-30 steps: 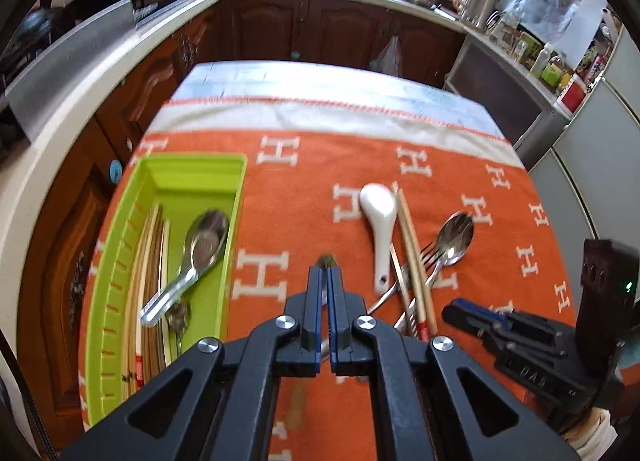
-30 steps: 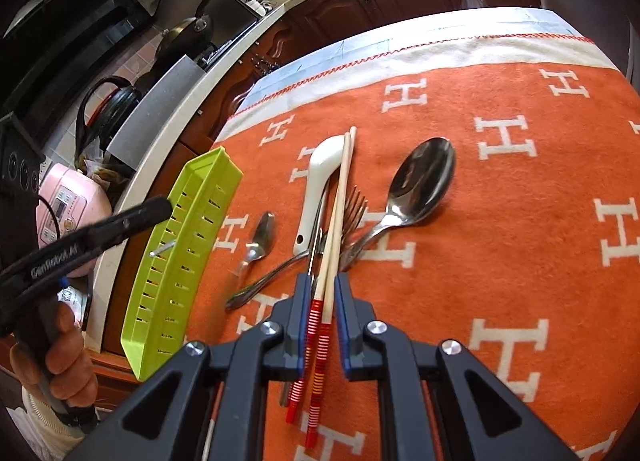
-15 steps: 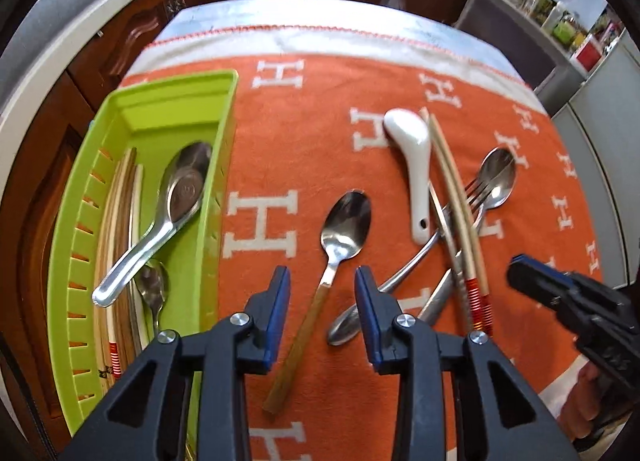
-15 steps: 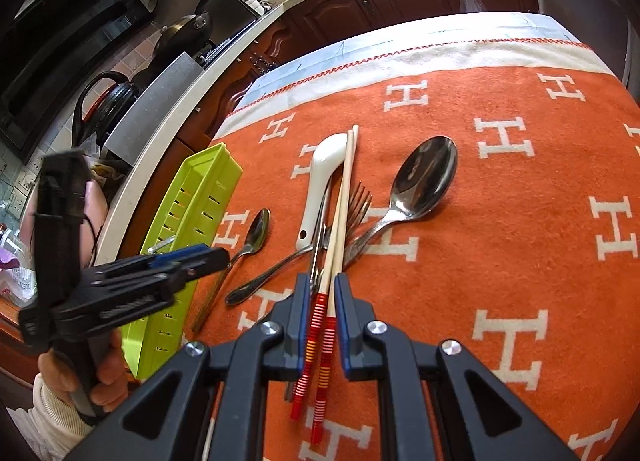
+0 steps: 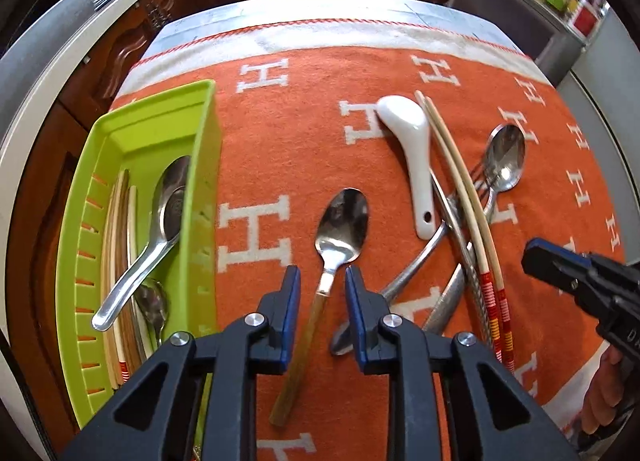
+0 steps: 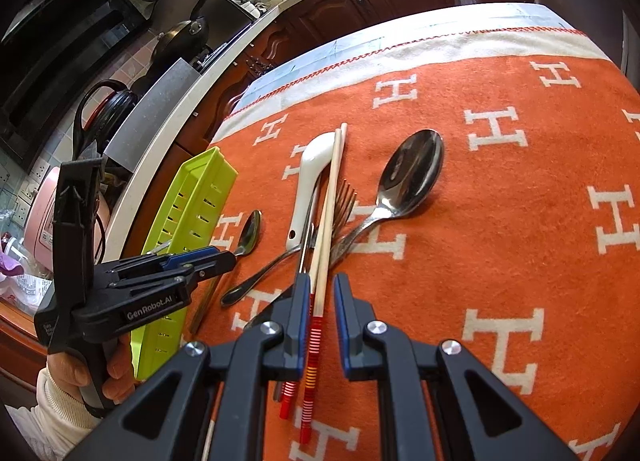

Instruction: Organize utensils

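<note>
Table (image 5: 320,17), orange blanket (image 5: 280,133), green tray (image 5: 140,141), scattered utensils (image 5: 424,165)

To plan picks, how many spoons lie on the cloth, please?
3: wooden-handled spoon between jaws of left gripper; white spoon beside chopsticks; steel spoon farthest right; others may be hidden.

Left tongs (image 5: 322,281) spread wide astride wooden-handled spoon (image 5: 335,245) on orange cloth (image 5: 280,149), green tray (image 5: 200,181) holding spoons and chopsticks alongside, ceramic spoon (image 5: 412,149) beyond.
</note>
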